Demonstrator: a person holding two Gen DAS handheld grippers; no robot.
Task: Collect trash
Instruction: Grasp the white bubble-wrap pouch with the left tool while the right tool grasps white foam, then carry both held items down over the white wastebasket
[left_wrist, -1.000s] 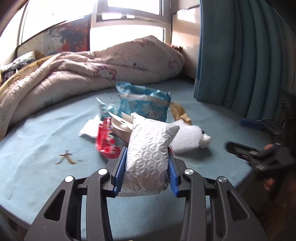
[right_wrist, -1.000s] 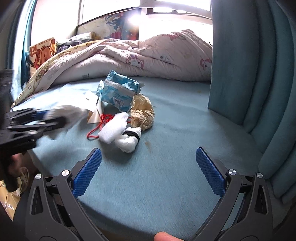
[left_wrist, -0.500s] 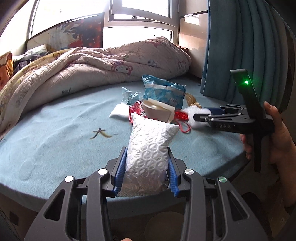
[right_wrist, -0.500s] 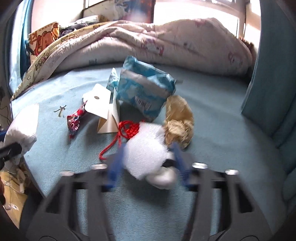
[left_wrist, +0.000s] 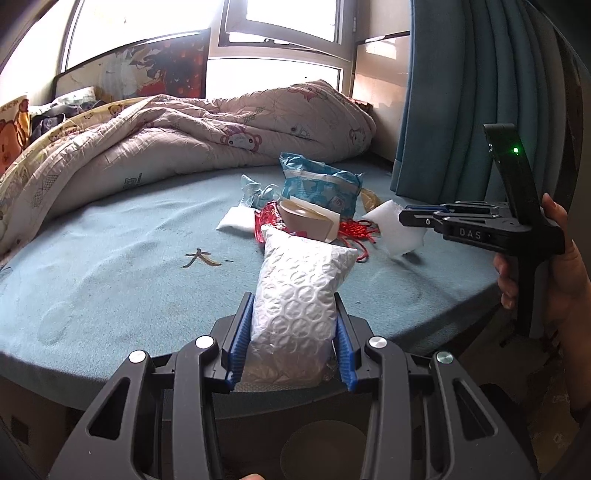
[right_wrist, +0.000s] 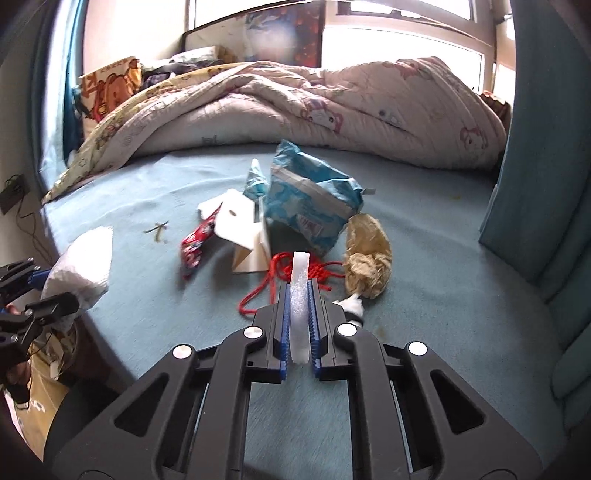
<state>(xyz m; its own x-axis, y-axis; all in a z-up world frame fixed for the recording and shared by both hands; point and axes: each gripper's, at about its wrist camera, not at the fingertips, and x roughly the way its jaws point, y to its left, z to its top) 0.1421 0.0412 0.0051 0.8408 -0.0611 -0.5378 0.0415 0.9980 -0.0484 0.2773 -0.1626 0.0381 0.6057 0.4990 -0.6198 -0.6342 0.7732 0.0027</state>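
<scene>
The left gripper (left_wrist: 291, 347) is pointing forward and slightly down over the near edge of the bed with the blue-green sheet (left_wrist: 110, 266), its blue ribbed pads clamping the sides of a white bubble-wrap mailer pouch (left_wrist: 299, 288) that is standing upright between them. The right gripper (right_wrist: 299, 328) is reaching in from the right of the left wrist view, held level by the person's right hand (left_wrist: 561, 269) wrapped around its black handle. Its jaws have just been closing and are now squeezing a white foam sheet (right_wrist: 298, 295) thin between the pads, the sheet standing on edge above the bed.

The other trash is lying in a loose heap mid-bed: a crumpled blue-and-white plastic package (right_wrist: 314, 206), a folded cream cardboard piece (right_wrist: 240, 236), a red printed wrapper (right_wrist: 195, 243), a tangled red knotted cord (right_wrist: 280, 273) and a crumpled tan plastic bag (right_wrist: 367, 258). A bunched pink quilt (left_wrist: 207, 140) is lying behind them, with a blue curtain (left_wrist: 461, 92) hanging at the right.
</scene>
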